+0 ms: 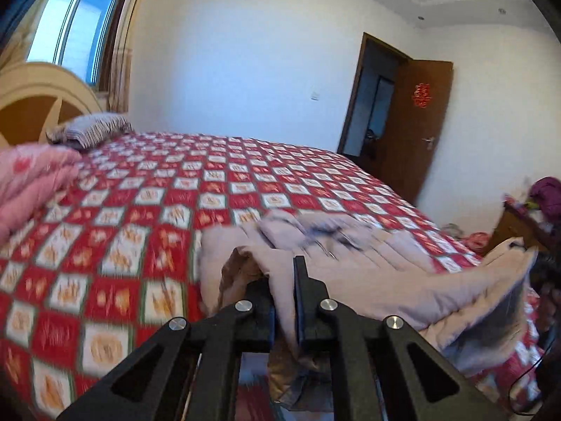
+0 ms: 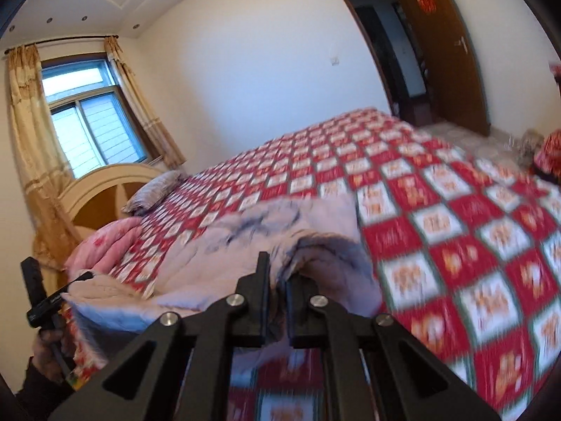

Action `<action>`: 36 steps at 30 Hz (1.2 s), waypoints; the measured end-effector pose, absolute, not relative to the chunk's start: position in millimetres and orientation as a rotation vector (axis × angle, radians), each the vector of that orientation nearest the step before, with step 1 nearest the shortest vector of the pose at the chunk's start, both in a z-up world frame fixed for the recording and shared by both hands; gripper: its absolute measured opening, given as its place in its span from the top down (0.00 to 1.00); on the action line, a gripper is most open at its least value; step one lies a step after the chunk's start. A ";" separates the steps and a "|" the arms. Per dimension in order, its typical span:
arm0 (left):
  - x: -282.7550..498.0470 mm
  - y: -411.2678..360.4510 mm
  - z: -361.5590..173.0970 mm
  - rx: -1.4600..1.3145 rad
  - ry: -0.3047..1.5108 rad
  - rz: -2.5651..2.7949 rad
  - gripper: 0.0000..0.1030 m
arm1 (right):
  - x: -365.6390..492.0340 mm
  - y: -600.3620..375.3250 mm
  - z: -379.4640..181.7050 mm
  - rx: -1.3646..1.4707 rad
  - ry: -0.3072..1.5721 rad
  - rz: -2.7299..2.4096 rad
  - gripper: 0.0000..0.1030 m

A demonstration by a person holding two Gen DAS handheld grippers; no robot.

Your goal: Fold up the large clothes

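Observation:
A pale lilac quilted jacket [image 1: 368, 273] lies partly lifted over the red and white checked bed [image 1: 147, 210]. My left gripper [image 1: 284, 280] is shut on a fold of its edge, with brown lining showing beside the fingers. In the right wrist view the jacket [image 2: 224, 252] spreads to the left over the bed [image 2: 455, 245], and my right gripper [image 2: 278, 277] is shut on another bunched edge of it. The left gripper [image 2: 38, 294] shows at the far left of that view, holding the jacket's other end.
A pink folded quilt [image 1: 31, 182] and a striped pillow [image 1: 91, 129] lie by the headboard [image 1: 38, 101]. An open brown door [image 1: 413, 129] stands beyond the bed's far corner. A cluttered wooden cabinet [image 1: 519, 224] stands at the right. A curtained window [image 2: 87, 119] is behind the headboard.

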State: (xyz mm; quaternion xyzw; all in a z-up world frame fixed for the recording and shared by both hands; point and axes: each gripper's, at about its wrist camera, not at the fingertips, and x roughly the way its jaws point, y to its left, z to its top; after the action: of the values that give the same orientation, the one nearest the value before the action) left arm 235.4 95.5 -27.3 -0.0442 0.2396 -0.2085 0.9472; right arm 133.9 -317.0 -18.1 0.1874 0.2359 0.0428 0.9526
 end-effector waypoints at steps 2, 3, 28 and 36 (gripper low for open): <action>262.2 90.7 -24.7 -0.090 0.485 -0.394 0.89 | 159.0 -316.8 -11.3 0.352 0.469 0.069 0.91; 273.4 89.9 -23.7 -0.099 0.483 -0.390 0.89 | 175.3 -317.4 -8.2 0.352 0.466 0.060 0.91; 435.3 17.2 -84.4 0.011 0.525 -0.034 0.01 | 371.9 -245.7 -87.4 0.136 0.507 -0.126 0.17; 459.0 -23.0 -121.1 0.158 0.558 0.007 0.01 | 418.4 -212.7 -120.6 -0.018 0.570 -0.150 0.15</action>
State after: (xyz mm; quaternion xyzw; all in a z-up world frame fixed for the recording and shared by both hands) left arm 459.0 -23.0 -121.1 0.0777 0.2751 0.0035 0.9583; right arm 418.4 -212.7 -120.6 -0.0090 0.2810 -0.0738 0.9568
